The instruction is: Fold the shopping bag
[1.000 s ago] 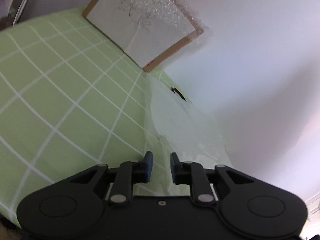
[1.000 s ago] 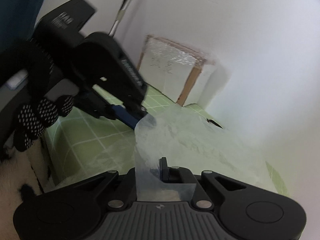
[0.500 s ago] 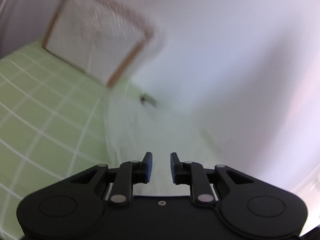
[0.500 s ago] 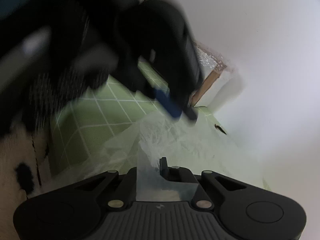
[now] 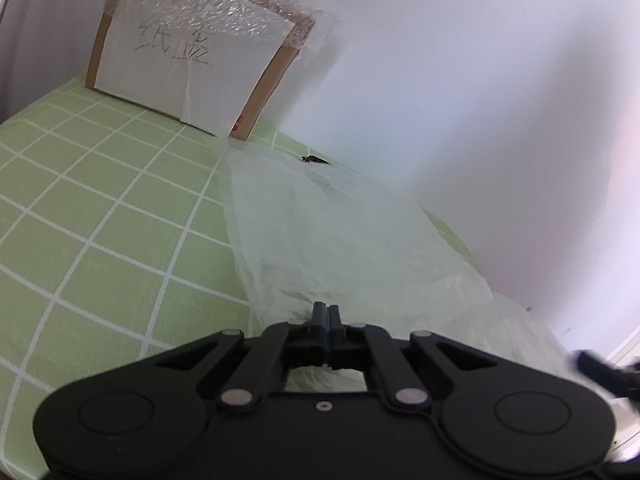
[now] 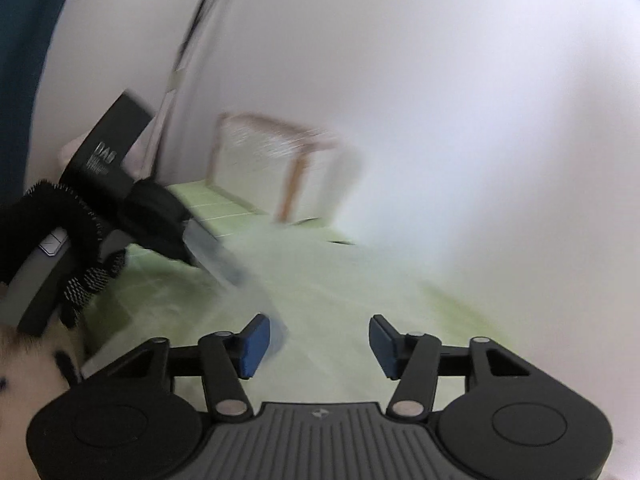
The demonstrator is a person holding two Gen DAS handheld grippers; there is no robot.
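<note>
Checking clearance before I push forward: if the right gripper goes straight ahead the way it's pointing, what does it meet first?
Probably the translucent shopping bag spread on the green checked tablecloth just ahead of the open right gripper. The white wall lies beyond; blur makes depth uncertain.

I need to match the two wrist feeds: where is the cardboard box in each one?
Left wrist: the cardboard box stands upper left, sharp, against the wall at the far edge of the green checked cloth.
Right wrist: the same box sits left of centre, blurred.
Shared landmark: the translucent shopping bag spread in front of the box.
</note>
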